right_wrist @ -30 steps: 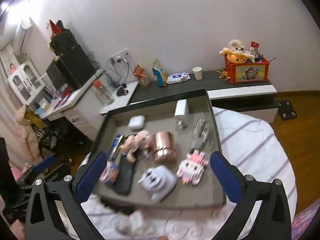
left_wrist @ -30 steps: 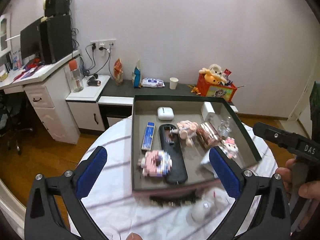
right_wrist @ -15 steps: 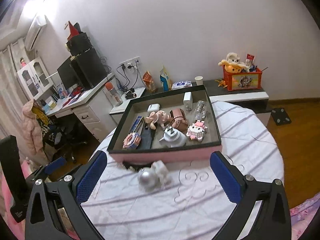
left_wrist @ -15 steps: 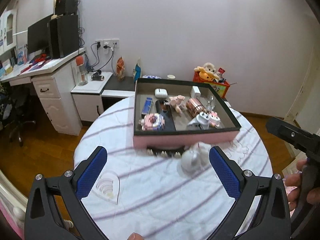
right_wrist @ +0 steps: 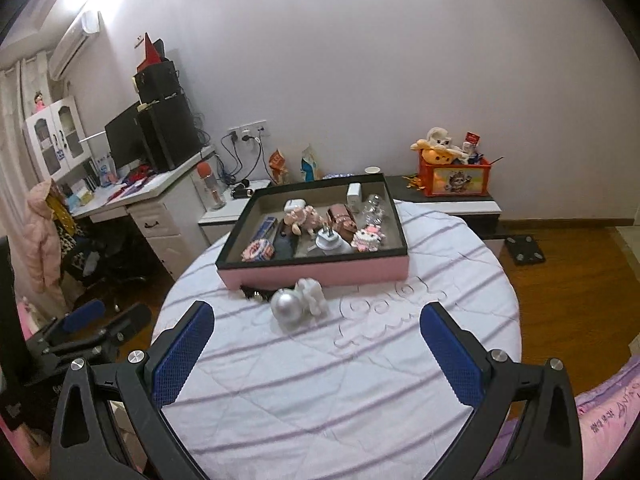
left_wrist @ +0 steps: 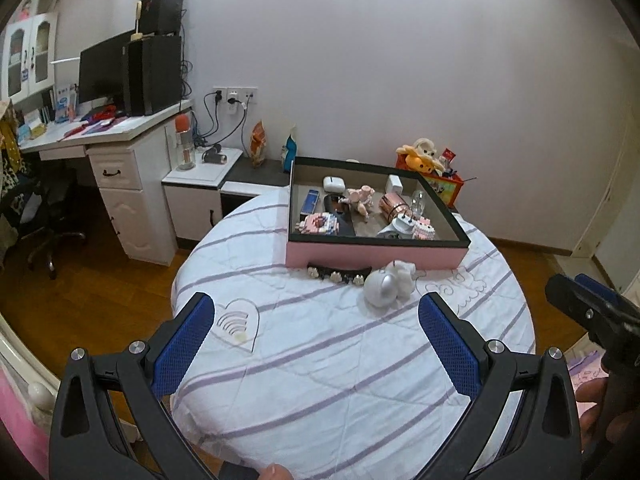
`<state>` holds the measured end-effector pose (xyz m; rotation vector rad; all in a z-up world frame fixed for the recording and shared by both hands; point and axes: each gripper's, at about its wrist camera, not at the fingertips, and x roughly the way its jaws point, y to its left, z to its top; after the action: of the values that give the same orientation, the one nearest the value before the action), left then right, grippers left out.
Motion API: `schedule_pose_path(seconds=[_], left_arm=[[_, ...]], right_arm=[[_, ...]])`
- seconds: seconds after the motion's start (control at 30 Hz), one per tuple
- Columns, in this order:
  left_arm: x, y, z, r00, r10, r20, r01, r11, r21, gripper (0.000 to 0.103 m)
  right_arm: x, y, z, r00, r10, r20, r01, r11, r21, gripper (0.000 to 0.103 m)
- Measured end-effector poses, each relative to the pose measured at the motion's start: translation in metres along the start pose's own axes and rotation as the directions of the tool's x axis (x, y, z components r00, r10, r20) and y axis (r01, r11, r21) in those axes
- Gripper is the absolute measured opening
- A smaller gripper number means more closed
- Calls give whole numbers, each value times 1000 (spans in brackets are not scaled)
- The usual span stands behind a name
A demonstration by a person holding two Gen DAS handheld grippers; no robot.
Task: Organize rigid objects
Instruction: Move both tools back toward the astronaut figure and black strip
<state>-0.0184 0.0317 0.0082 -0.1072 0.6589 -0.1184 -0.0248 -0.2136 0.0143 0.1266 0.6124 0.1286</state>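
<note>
Grippers, left gripper (left_wrist: 316, 334) and right gripper (right_wrist: 316, 334), hang spread and empty above the round table (left_wrist: 360, 380). At twelve o'clock sits the pink tray (left_wrist: 376, 256), with a silver ball (left_wrist: 383, 287) and black hair clip (left_wrist: 339, 273) just before it.

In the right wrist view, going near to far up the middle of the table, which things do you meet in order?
Right gripper → silver ball ornament → pink tray wall → white plug adapter → white charger block at the tray's far end.

white desk (left_wrist: 132, 128), monitor (left_wrist: 102, 70), orange toy bin (right_wrist: 454, 176)
</note>
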Motion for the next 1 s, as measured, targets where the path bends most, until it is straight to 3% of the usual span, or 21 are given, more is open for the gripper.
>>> schedule_pose_path(seconds=[0.57, 1.0], left_arm=[[4, 1, -19, 999, -5, -41, 5, 1000, 2, 103], [40, 12, -23, 994, 13, -110, -15, 1000, -11, 103]], right_arm=[[5, -5, -16, 998, -35, -49, 35, 999, -11, 103], [62, 0, -23, 984, -37, -172, 29, 998, -49, 103]])
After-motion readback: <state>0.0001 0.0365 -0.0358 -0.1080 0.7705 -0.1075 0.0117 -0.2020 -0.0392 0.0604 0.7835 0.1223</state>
